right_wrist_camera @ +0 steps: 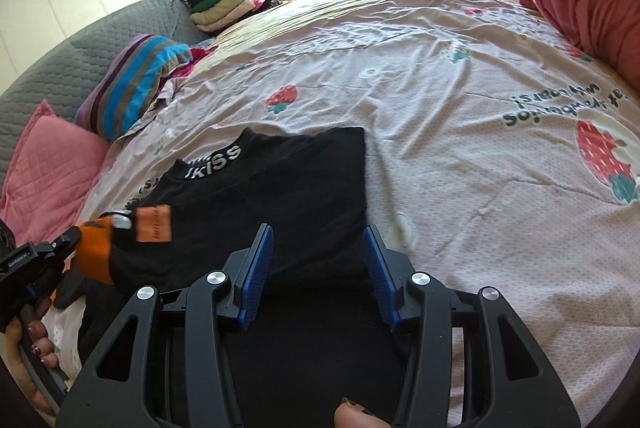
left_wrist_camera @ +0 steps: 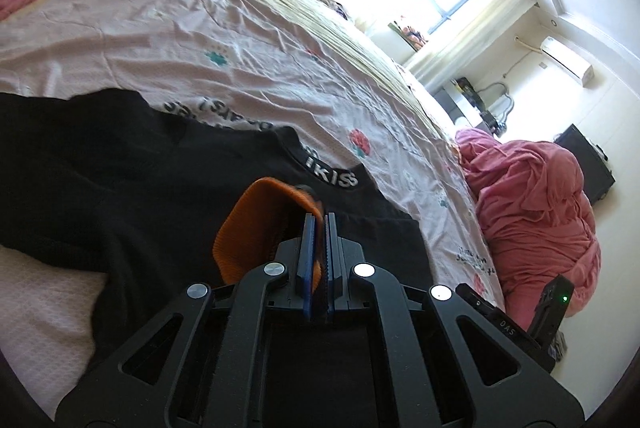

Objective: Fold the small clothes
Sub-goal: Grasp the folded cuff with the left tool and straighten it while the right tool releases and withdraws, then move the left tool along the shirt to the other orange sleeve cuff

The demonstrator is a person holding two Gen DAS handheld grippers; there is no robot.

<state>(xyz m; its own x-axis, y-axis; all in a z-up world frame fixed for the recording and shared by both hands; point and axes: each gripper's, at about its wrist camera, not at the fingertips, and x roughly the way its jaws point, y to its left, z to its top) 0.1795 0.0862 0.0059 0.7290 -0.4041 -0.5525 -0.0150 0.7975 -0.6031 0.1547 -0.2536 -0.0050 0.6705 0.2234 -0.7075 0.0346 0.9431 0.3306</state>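
The left gripper (left_wrist_camera: 319,228) has its blue pads pressed together on an orange knitted cuff (left_wrist_camera: 256,228), which bulges out to the left of the jaws and shows again as a thin strip between the pads. The cuff belongs to the black top (left_wrist_camera: 120,179), which spreads away ahead and to the left of the jaws over the pink printed bedsheet (left_wrist_camera: 260,47). Its collar band with white lettering (left_wrist_camera: 334,179) lies just ahead of the fingertips; only part of the lettering can be read. How the sleeve joins the cuff is hidden behind the gripper body.

In the right wrist view, that same gripper (right_wrist_camera: 92,248) appears at the far left edge, mostly cut off, with a hand (right_wrist_camera: 24,360) on its handle and orange fabric bunched at its tip. An orange patch (right_wrist_camera: 154,224) sits on the black cloth just right of it.

The right gripper (right_wrist_camera: 319,252) stands part open, a clear gap between its pads, and nothing is pinched. The folded black top (right_wrist_camera: 280,187) lies directly ahead of and under the jaws, its straight right edge running forward from the right pad. Whether the fingertips touch the cloth cannot be told. A fingertip (right_wrist_camera: 352,416) shows at the bottom edge. To the right of the jaws lies bare sheet with strawberry prints.
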